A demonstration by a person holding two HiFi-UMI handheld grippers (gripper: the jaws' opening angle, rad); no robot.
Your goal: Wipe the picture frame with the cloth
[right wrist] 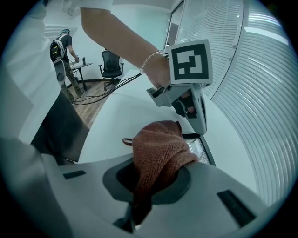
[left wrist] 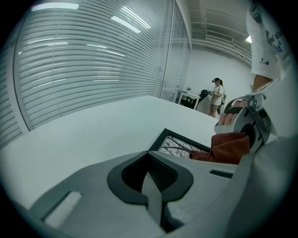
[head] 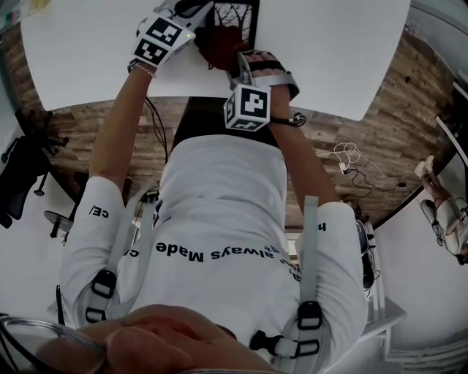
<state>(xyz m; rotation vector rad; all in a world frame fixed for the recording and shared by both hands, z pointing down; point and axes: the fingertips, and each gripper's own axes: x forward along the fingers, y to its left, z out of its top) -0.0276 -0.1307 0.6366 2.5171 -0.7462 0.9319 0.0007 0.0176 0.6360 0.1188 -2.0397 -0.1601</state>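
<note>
The picture frame (head: 243, 16) lies flat on the white tabletop (head: 329, 51), straight ahead of the person and at the far reach of both arms. Its far part is cut off in the head view, so I cannot tell which way its long axis runs.

The right gripper (head: 235, 63) is clamped on a bunched rust-red cloth (right wrist: 158, 148). The wad sticks out past its jaws and sits at the frame's near edge, with the glass just beyond and slightly to the right.

The left gripper (left wrist: 148, 155) comes in from the left with its jaws drawn together and its tip at a frame corner. It seems to be steadying the frame, but whether it pinches the edge I cannot tell.

The right arm is the one placed to wipe, and the stroke would probably go away from the person across the glass.
</note>
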